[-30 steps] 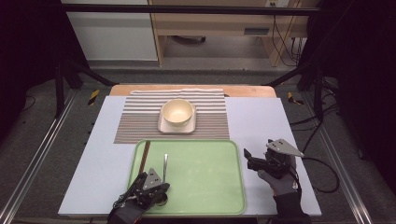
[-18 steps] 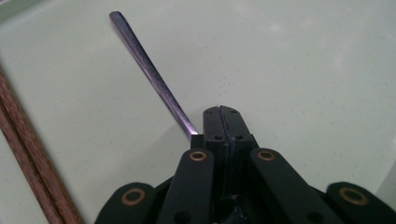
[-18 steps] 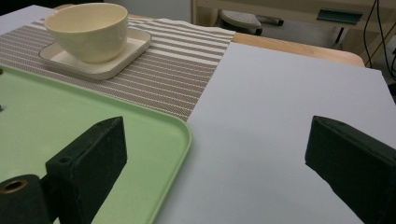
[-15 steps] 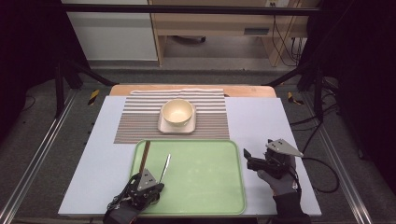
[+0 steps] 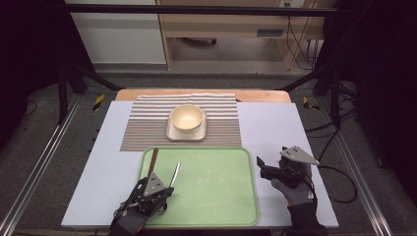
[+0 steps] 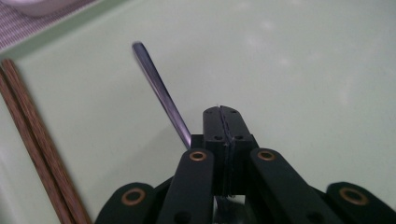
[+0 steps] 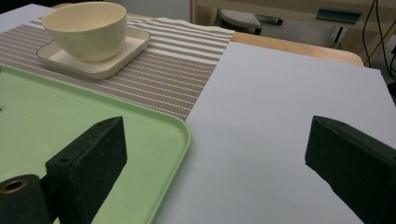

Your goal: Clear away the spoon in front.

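A metal spoon [image 5: 174, 174] slants over the left part of the green tray [image 5: 221, 187]. My left gripper [image 5: 162, 189] is shut on the spoon near its bowl end. In the left gripper view the handle [image 6: 161, 93] rises up and left from beside the closed jaws [image 6: 222, 112]. A pair of brown chopsticks [image 5: 153, 160] lies along the tray's left edge, also seen at the left [image 6: 32, 144]. My right gripper [image 5: 263, 168] hovers open just off the tray's right rim, with nothing between its jaws [image 7: 217, 128].
A cream bowl [image 5: 186, 118] stands on a square cream plate [image 5: 172, 133] on a striped placemat [image 5: 142, 128] behind the tray. The right gripper view shows the bowl [image 7: 86, 28] at far left and bare white table surface [image 7: 280, 102] ahead.
The spoon's handle has swung and tilted to the right as my left gripper closed on it and drew back toward the near edge. The right gripper has stayed put.
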